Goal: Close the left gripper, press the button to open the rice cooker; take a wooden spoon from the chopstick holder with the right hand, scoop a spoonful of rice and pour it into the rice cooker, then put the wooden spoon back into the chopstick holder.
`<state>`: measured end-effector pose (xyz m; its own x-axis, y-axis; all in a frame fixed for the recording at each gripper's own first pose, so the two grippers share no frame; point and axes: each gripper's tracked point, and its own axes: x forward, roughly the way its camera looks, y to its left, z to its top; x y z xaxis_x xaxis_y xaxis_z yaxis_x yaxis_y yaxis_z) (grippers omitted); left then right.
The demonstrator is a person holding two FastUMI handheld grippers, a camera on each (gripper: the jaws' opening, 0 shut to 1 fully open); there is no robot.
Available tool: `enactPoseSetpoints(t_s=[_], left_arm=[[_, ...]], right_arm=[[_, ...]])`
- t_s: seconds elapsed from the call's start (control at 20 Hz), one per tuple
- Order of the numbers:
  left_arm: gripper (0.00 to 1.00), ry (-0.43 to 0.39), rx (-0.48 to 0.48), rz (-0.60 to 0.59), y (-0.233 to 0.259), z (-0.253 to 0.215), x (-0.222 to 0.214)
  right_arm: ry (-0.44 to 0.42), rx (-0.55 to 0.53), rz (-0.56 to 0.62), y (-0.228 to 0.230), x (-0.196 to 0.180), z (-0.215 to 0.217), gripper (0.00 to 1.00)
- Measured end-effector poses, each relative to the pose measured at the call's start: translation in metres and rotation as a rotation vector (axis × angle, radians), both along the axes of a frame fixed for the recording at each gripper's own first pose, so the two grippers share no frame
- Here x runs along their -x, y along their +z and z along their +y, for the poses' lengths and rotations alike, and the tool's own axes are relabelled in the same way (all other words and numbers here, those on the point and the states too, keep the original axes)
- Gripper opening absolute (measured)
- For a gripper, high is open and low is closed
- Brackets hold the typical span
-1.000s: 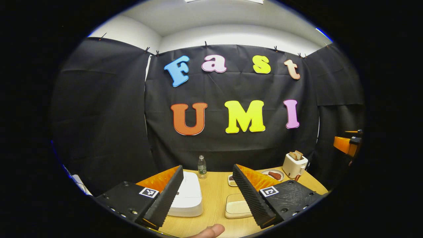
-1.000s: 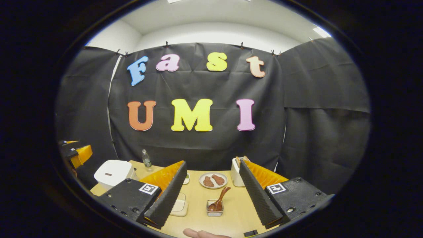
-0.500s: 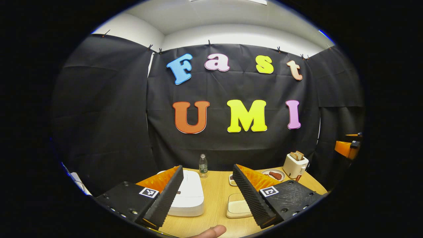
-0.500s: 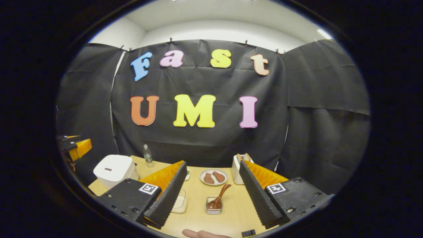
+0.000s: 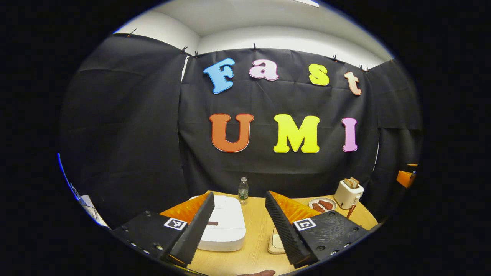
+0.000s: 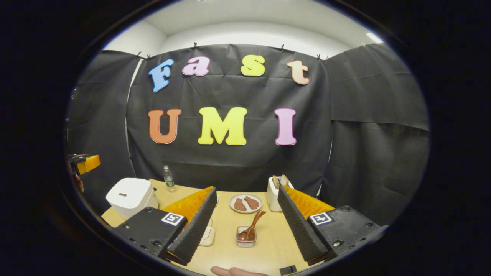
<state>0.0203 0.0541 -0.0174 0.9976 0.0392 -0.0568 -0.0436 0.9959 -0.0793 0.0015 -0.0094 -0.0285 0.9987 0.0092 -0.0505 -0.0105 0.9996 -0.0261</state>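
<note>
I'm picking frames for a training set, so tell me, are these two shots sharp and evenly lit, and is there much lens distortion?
Left gripper view: sharp; the rice cooker is bright white but keeps its edges; straight wall lines bow outward from the fisheye. Right gripper view: also sharp, even overhead light, soft shadows under the spoon and plate; same strong barrel distortion toward the rim.

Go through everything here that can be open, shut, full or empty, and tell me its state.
Rice cooker: lid shut.
Left gripper: open, holding nothing.
Right gripper: open, holding nothing.
Wooden spoon: resting bowl-down in the small clear holder.
Toaster: bread in its slots.
Water bottle: capped, upright.
Plate: two brown food pieces on it.
</note>
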Motion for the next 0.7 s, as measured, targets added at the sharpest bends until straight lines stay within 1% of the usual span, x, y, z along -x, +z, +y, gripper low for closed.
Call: enactPoseSetpoints(t_s=[0.05, 0.1, 0.15, 0.2, 0.25, 0.3, 0.35, 0.4, 0.55, 0.6, 0.65, 0.7], left_arm=[[0.82, -0.002, 0.000, 0.006, -0.002, 0.003, -0.002], [0.76, -0.002, -0.002, 0.016, -0.004, 0.006, -0.004], [0.72, -0.005, -0.007, 0.026, -0.007, 0.008, -0.006], [0.61, -0.009, -0.007, 0.041, -0.010, 0.010, -0.009], [0.43, -0.015, -0.005, 0.046, -0.012, 0.012, -0.015], [0.36, -0.009, -0.005, 0.056, -0.016, 0.015, -0.015], [0.32, -0.007, -0.005, 0.066, -0.017, 0.020, -0.017], [0.31, -0.007, -0.002, 0.074, -0.020, 0.024, -0.020], [0.31, 0.005, 0.025, 0.103, -0.029, 0.038, -0.033], [0.31, 0.005, 0.031, 0.104, -0.033, 0.039, -0.044], [0.31, 0.068, 0.020, 0.131, -0.041, 0.059, -0.059], [0.00, 0.073, 0.028, 0.161, -0.049, 0.064, -0.060]], right_arm=[[0.000, -0.003, 0.004, -0.002, -0.001, -0.001, 1.00], [0.000, -0.003, 0.009, -0.004, -0.001, -0.001, 1.00], [0.000, -0.004, 0.012, -0.006, -0.002, -0.002, 1.00], [-0.001, -0.003, 0.016, -0.008, -0.002, -0.003, 1.00], [-0.002, -0.003, 0.019, -0.009, -0.002, -0.003, 1.00], [-0.002, -0.002, 0.023, -0.011, -0.002, -0.004, 1.00], [-0.003, 0.000, 0.024, -0.011, -0.003, -0.004, 1.00], [-0.004, 0.002, 0.026, -0.013, -0.003, -0.004, 1.00], [-0.005, 0.008, 0.037, -0.018, -0.003, -0.005, 1.00], [-0.006, 0.011, 0.041, -0.020, -0.003, -0.005, 1.00], [-0.008, 0.015, 0.046, -0.023, -0.004, -0.006, 1.00], [-0.010, 0.018, 0.052, -0.025, -0.004, -0.005, 1.00]])
